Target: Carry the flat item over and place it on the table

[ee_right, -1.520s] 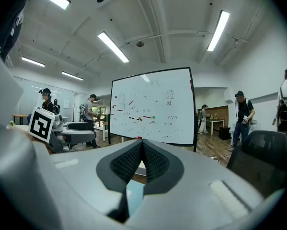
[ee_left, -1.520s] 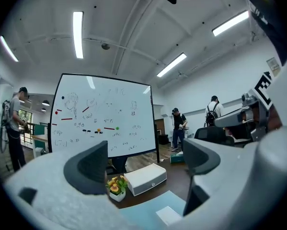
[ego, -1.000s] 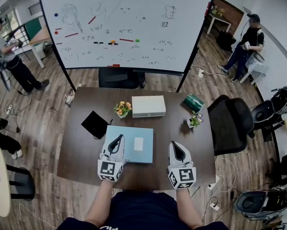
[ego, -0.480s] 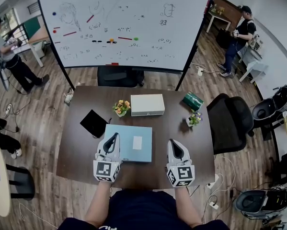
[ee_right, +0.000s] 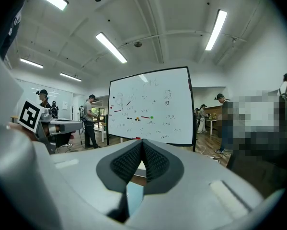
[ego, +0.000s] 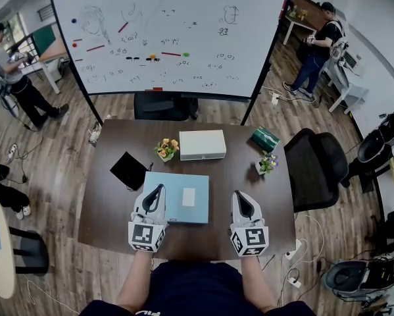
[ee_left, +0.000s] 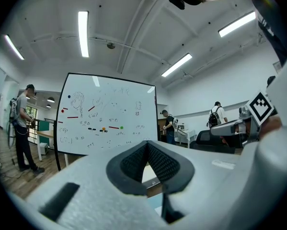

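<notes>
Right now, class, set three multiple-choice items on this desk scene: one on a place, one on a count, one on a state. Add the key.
1. Where is the white box?
A. Beyond the light blue flat item, toward the whiteboard
B. On the chair
C. On the floor

2. How many flower pots stand on the table?
A. One
B. Two
C. Four

3. How do the left tool's jaws stand?
A. Wide apart
B. Together, nothing between them
C. Clamped on the green box

Key:
1 A, the box lies farther up the table than the blue item.
2 B, one pot stands beside the white box and one near the right edge.
3 B, the pads meet in the left gripper view.
</notes>
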